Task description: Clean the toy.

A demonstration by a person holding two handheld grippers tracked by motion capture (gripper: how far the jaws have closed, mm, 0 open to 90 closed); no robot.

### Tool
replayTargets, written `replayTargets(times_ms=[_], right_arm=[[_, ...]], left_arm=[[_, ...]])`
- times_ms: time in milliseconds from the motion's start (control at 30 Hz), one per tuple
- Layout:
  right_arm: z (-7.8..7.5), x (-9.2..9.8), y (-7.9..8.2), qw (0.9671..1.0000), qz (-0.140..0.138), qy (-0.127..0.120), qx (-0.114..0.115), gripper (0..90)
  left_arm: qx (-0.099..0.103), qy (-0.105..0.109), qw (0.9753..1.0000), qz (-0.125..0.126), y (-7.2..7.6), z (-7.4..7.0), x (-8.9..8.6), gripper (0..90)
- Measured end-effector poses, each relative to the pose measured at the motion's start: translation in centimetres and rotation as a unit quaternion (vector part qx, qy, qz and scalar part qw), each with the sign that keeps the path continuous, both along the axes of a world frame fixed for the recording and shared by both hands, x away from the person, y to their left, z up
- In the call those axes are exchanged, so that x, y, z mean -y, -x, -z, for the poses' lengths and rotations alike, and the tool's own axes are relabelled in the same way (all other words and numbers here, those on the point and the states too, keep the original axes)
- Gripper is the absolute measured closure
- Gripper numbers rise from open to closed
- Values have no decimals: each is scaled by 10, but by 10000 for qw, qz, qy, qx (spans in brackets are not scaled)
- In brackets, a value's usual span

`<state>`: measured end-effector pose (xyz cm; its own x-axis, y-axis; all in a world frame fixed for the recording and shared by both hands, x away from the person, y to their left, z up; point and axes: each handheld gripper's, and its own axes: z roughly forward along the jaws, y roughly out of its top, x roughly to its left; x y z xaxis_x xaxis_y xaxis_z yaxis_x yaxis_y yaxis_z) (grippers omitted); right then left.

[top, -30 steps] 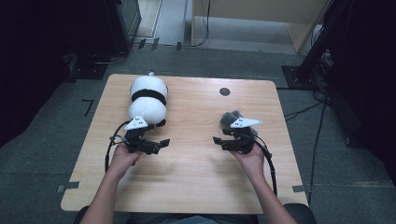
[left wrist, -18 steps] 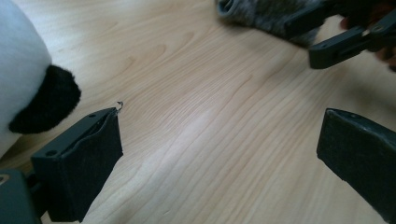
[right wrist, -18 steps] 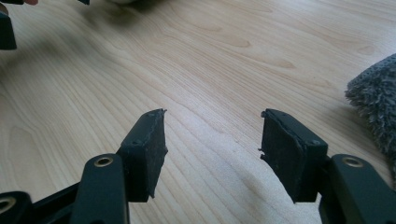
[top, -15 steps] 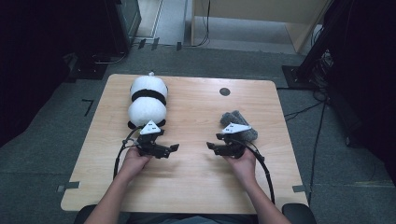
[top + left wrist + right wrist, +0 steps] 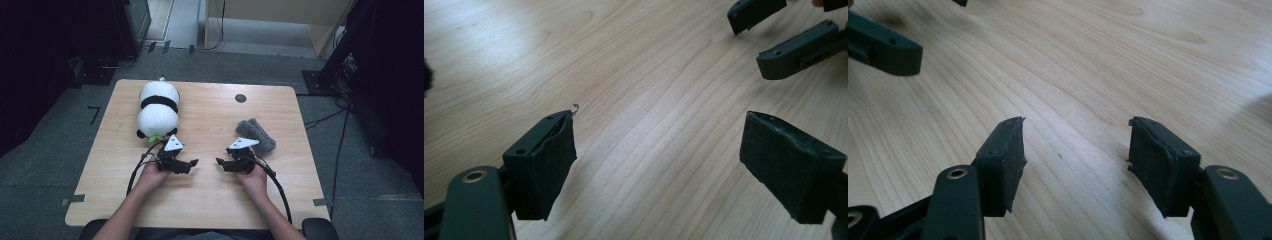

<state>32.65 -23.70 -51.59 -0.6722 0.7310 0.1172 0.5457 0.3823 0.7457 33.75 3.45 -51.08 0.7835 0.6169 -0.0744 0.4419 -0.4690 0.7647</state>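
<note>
Pale wood grain of the rectangular table [image 5: 210, 200] runs under both tools in the lower middle of the high view. The left gripper [image 5: 191, 164] has its jaws spread wide with nothing between them, only bare board showing past its black pads [image 5: 549, 165] in the left gripper view. The right gripper [image 5: 221, 163] is likewise spread and empty; its pads [image 5: 1008, 160] frame plain wood in the right gripper view. The two tools point inward at each other, tips near but apart.

Up and left in the high view lies the white-and-black plush panda [image 5: 158, 107], its long axis running away from the person toward the far edge, its near end with a green leaf just above the left gripper. The left hand is clearly the nearer one to it. The crumpled grey knitted cloth [image 5: 256, 135] sits to the upper right, just beyond the right gripper, its long axis slanting down to the right; the right hand is nearer that.

No box, tray or other container stands on the table, so nothing is held in anything. A small dark round mark [image 5: 240, 98] sits near the far edge.
</note>
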Motion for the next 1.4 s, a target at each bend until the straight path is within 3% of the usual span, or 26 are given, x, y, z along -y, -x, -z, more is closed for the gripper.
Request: replayTargets(times_ms=[233, 533, 833, 1400], right_arm=[[5, -5, 0, 9999, 7, 9, 161, 374], [6, -11, 1, 9992, 44, 257, 287, 313], [6, -16, -3, 9989, 0, 367, 297, 247], [7, -16, -3, 9989, -41, 376, 292, 232]], left_arm=[[-35, -164, 9998, 97, 1, 6, 9, 147], [-118, -381, 9992, 83, 2, 7, 16, 140], [-94, -430, 9990, 99, 2, 7, 16, 137], [-103, -420, 9990, 101, 2, 7, 16, 135]])
